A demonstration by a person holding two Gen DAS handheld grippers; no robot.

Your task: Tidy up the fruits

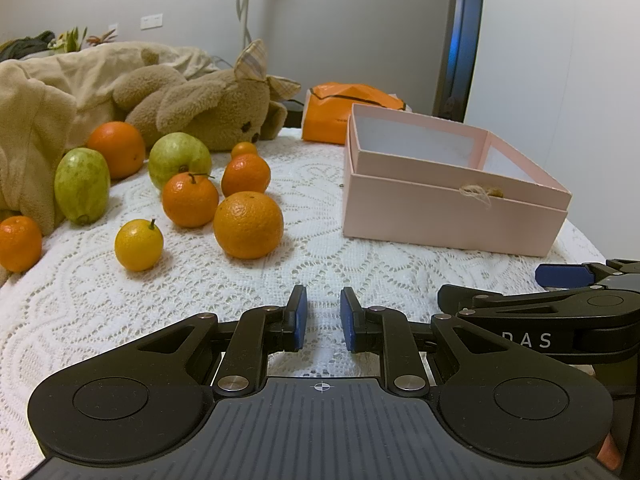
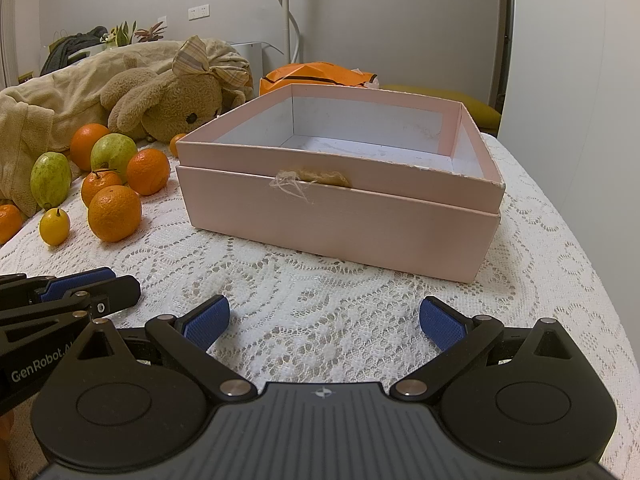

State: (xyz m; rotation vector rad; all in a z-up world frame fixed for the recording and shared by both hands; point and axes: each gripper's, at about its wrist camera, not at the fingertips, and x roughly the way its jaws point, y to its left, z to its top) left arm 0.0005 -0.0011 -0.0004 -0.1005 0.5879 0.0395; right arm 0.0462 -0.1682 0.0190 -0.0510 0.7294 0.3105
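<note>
Since no fruit is in the box (image 2: pixel 340 216) yet, the first pick comes next. On the bench (image 1: pixel 360 276), left of the box, sits the nearest orange (image 1: pixel 248 225). Both grippers hold nothing: the left gripper (image 1: pixel 323 312) is a little apart, the right gripper (image 2: pixel 325 322) spread wide. Open the left wider, reach slowly, squeeze softly. The box looks empty, but its near corner is hidden.

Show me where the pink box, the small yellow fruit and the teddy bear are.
pink box (image 2: pixel 340 220), right wrist view, on its front wall.
small yellow fruit (image 1: pixel 139 245), left wrist view, middle of its skin.
teddy bear (image 1: pixel 224 114), left wrist view, on its head.
</note>
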